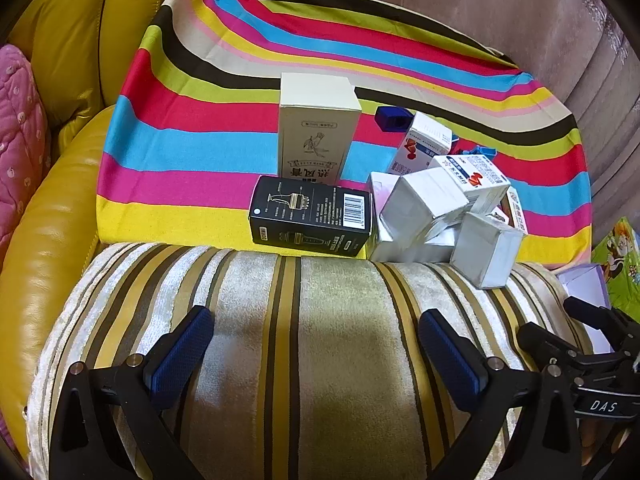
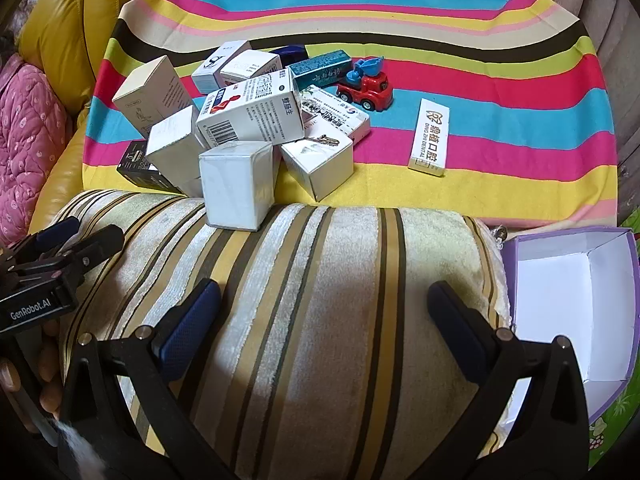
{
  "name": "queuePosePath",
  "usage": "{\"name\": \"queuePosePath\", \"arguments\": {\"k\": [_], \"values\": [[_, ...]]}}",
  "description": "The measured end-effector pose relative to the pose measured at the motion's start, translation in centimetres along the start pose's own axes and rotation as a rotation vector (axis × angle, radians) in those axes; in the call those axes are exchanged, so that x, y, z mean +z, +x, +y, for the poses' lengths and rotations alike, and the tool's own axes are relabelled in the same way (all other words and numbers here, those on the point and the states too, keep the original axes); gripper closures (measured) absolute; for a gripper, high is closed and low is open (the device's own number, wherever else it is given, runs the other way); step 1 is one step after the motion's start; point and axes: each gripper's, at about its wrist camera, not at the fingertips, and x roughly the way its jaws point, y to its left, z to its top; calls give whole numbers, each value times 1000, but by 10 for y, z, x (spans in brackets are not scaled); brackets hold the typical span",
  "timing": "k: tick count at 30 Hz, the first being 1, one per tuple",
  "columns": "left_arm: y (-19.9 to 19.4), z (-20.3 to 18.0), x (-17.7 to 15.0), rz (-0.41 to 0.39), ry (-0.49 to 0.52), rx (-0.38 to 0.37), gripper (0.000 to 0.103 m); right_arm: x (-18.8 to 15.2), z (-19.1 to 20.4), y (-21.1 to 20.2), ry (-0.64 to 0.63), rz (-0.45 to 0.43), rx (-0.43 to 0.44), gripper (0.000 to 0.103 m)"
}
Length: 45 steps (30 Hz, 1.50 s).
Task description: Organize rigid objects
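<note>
- Both grippers hover over a striped cushion [image 1: 320,340]; the left gripper [image 1: 316,344] has its jaws spread wide with nothing between them, and the right gripper [image 2: 324,320] is spread just as wide and empty.
- From the left wrist view, the right gripper shows at 4 o'clock; from the right wrist view, the left gripper shows at 9 o'clock, with fingers [image 2: 48,368] of a hand wrapped on its handle.
- Beyond the cushion lies a striped cloth [image 2: 480,80] carrying the boxes.
- 1 white cube box [image 2: 236,184] rests on the cushion's far edge, at 11 o'clock in the right wrist view.
- Behind it the pile [image 2: 248,116] of small boxes leans together, touching one another.
- 1 black box [image 1: 310,216] lies flat at 12 o'clock in the left wrist view, just in front of a tall cream box [image 1: 316,128] standing upright.
- 1 red toy truck [image 2: 366,86] with a blue top stands at 12 o'clock in the right wrist view, just beside the pile.
- 1 long white box [image 2: 429,136] lies apart at 1 o'clock.
- 1 open purple tray [image 2: 560,300], white inside, sits at 3 o'clock beside the cushion.
- Yellow sofa [image 1: 60,200] and a pink quilt [image 2: 28,140] fill the 9 o'clock side.
</note>
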Motion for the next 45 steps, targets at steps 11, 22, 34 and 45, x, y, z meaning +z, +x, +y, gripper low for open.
{"name": "queuePosePath", "arguments": {"k": [11,22,34,45], "values": [[-10,5,8,-37,-34,-53,7,12,19,-7,-63,-57,71,4],[-2,4,63,-81,-53,-37,13,34,37,10,-63,-48,53,30],[41,7,96,-19,-84,21,18,40,36,22,-40,-39,69,51],[53,10,100,-21,-96,6,49,37,32,22,-25,-54,119,64]]}}
